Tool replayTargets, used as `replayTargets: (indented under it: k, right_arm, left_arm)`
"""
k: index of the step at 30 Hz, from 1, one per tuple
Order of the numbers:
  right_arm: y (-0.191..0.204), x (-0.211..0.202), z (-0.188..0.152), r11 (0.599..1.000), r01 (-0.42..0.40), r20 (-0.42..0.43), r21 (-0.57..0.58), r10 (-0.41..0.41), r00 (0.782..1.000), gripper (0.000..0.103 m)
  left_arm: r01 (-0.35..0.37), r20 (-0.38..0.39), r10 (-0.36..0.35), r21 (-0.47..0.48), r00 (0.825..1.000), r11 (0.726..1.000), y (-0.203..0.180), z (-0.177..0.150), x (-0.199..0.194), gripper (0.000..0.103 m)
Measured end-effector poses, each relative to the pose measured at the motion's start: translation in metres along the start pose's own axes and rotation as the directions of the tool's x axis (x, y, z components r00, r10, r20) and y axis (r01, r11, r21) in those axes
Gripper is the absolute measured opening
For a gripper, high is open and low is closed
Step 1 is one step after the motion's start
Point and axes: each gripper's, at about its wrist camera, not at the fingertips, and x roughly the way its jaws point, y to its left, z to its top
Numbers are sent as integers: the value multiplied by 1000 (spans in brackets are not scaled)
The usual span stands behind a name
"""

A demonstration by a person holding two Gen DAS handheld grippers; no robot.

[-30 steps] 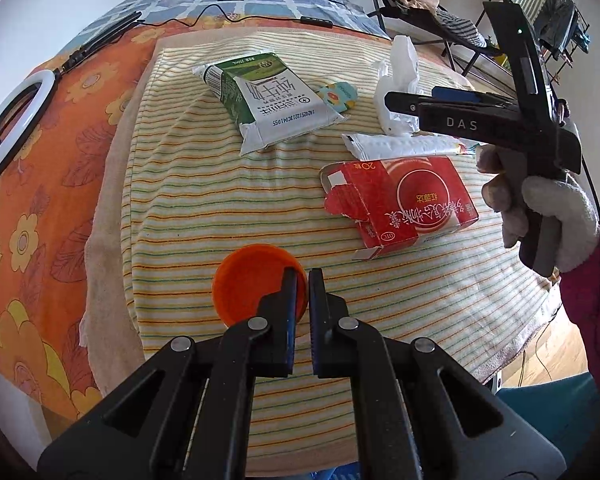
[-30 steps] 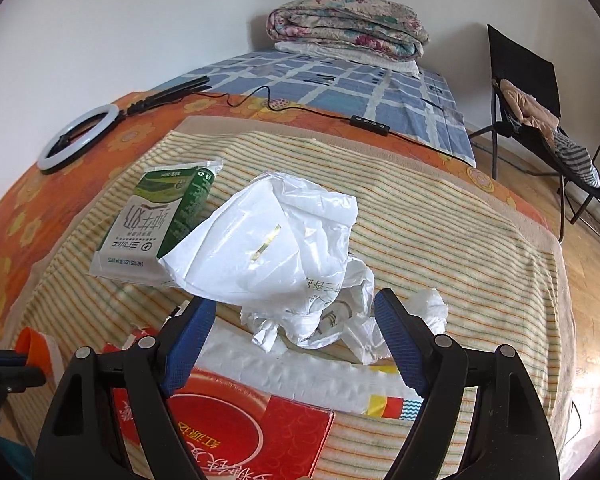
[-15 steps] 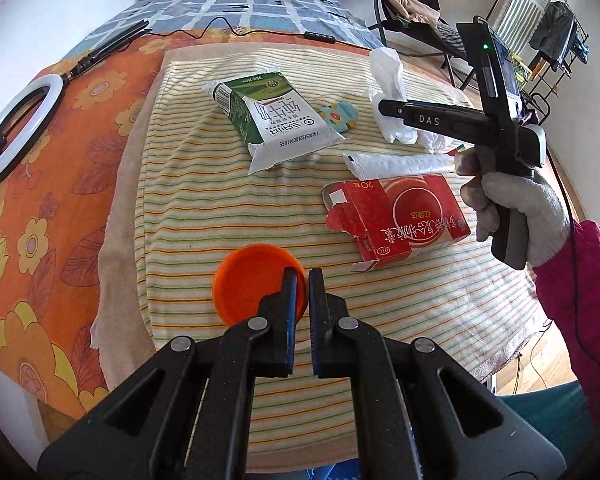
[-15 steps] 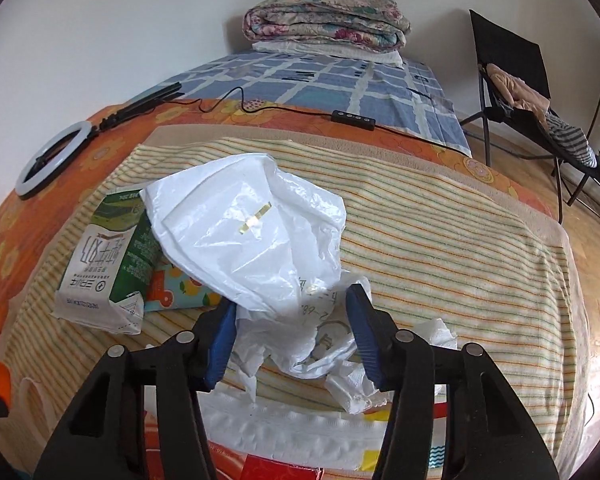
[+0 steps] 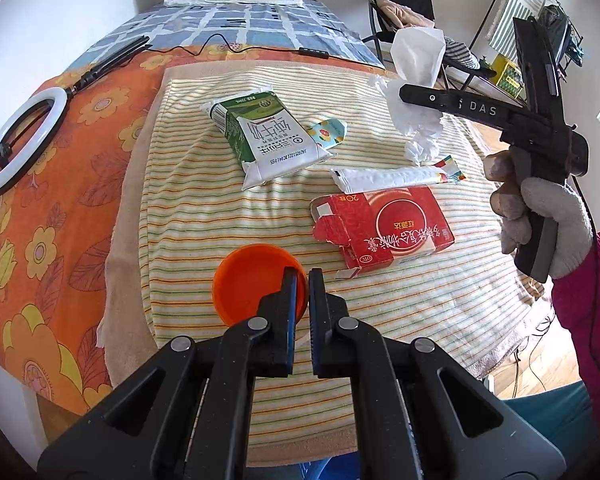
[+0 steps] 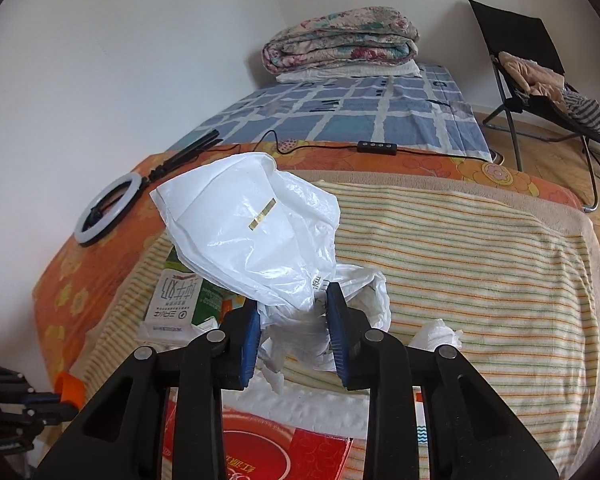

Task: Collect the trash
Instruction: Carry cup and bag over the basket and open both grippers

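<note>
A striped towel is lying over an orange floral bedcover, and the trash is sitting on the towel. The right gripper is clenching a crumpled white plastic bag; its jaws have just been closing, and the blue pads are now pressing into the bag's bunched lower part while the rest is billowing up above the fingers. In the left wrist view the bag is hanging clear of the towel at the tip of that gripper, which a gloved hand is holding; "DAS" is showing on its side. A crumpled tissue is lying on the towel just beside the right finger.

The left gripper is pinching the rim of an orange cup, its jaws nearly together on the near wall. The cup is showing nothing inside.

A green and white milk carton is lying flat in the middle of the towel, printed in Chinese characters. A flattened red box with a white ring and "20" at one corner is lying nearer, to the right. Between it and the bag, a long white wrapper is lying just beside the box. A small teal packet is touching the carton's far side.
</note>
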Motion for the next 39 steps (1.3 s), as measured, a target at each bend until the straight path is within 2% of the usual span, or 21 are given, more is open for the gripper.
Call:
replayTargets:
  k: [10, 17, 26, 39]
  right_arm:
    - [22, -53, -11, 1000, -12, -6, -17, 12, 1000, 29]
    - [36, -89, -33, 999, -30, -23, -31, 29, 999, 29]
    - [50, -136, -71, 998, -35, -27, -50, 33, 999, 29]
    - [68, -179, -136, 997, -49, -88, -64, 43, 995, 29]
  left_arm:
    - [5, 55, -6, 24, 998, 1000, -19, -8, -30, 3]
    - [2, 101, -8, 61, 995, 998, -35, -20, -54, 3]
    - [20, 103, -33, 118, 994, 993, -63, -51, -68, 3]
    - [54, 72, -68, 192, 995, 980, -101, -102, -72, 3]
